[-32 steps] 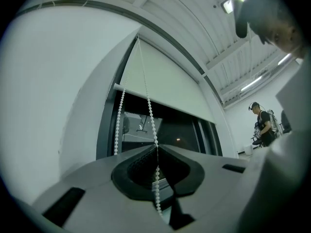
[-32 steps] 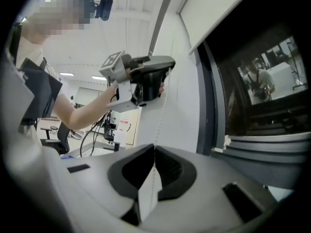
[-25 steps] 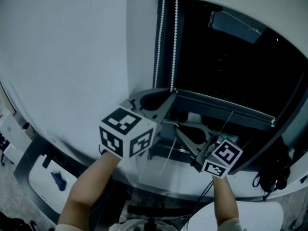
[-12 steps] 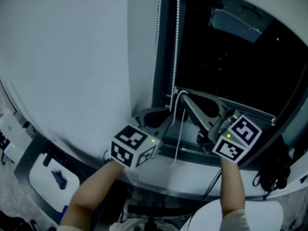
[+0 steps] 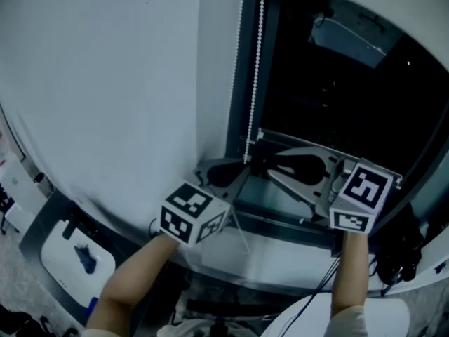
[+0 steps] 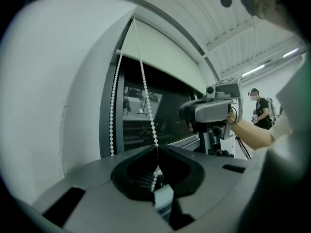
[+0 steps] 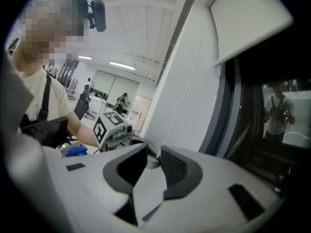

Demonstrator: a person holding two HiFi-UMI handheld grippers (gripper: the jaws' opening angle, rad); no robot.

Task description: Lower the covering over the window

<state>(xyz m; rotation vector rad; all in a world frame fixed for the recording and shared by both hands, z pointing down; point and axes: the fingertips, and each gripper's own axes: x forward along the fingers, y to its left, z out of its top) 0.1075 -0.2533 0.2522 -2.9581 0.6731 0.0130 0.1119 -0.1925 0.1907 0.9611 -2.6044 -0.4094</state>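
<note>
A white beaded pull chain (image 5: pixel 255 62) hangs along the left edge of a dark window pane (image 5: pixel 337 97). At lower centre, the left gripper (image 5: pixel 245 161) is clamped tight on the chain. Just beside it, the right gripper (image 5: pixel 265 163) has just been opening its jaws, and they stand apart with nothing pinched between them. In the left gripper view, a pale fabric roller blind (image 6: pixel 160 47) covers only the window's top.

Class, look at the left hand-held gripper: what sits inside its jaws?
One strand of the white bead chain is pinched between the closed jaws of the left hand-held gripper. Below the jaws, the gripper's own body covers where the chain ends.
</note>
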